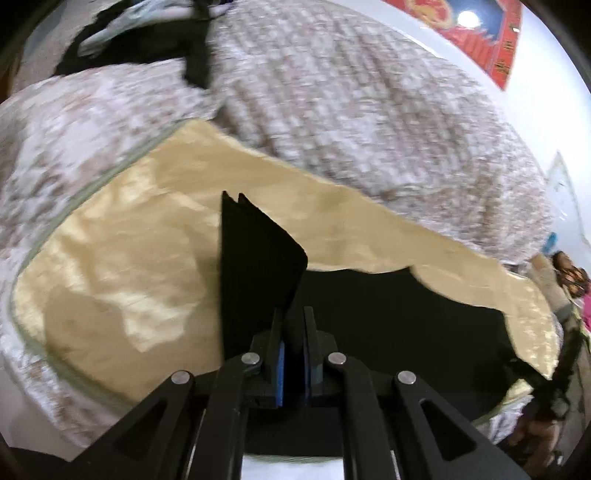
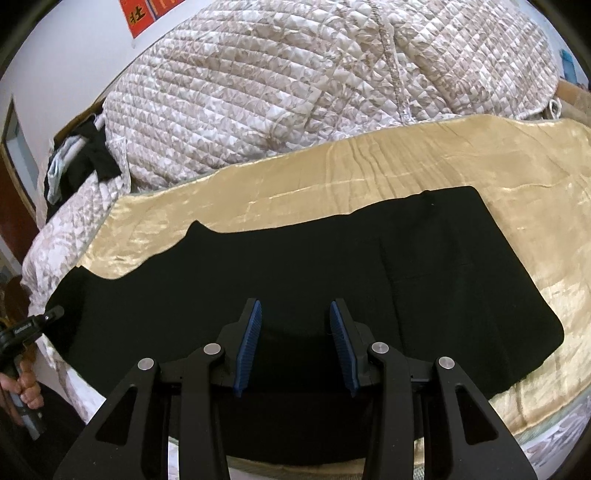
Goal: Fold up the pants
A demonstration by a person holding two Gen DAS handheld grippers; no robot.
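L tongs (image 1: pixel 293 354) pinching black pants (image 1: pixel 258 266) hem; R tongs (image 2: pixel 295 347) spread w/ pants edge between.

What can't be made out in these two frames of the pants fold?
- Left wrist view: motion blur smears the quilt and wall poster; its print is unreadable.
- Left wrist view: the lifted pants flap hides the left claw pads' contact.
- Right wrist view: the right claw covers the pants' near edge.
- Right wrist view: the person's hand is cut off by the frame edge.
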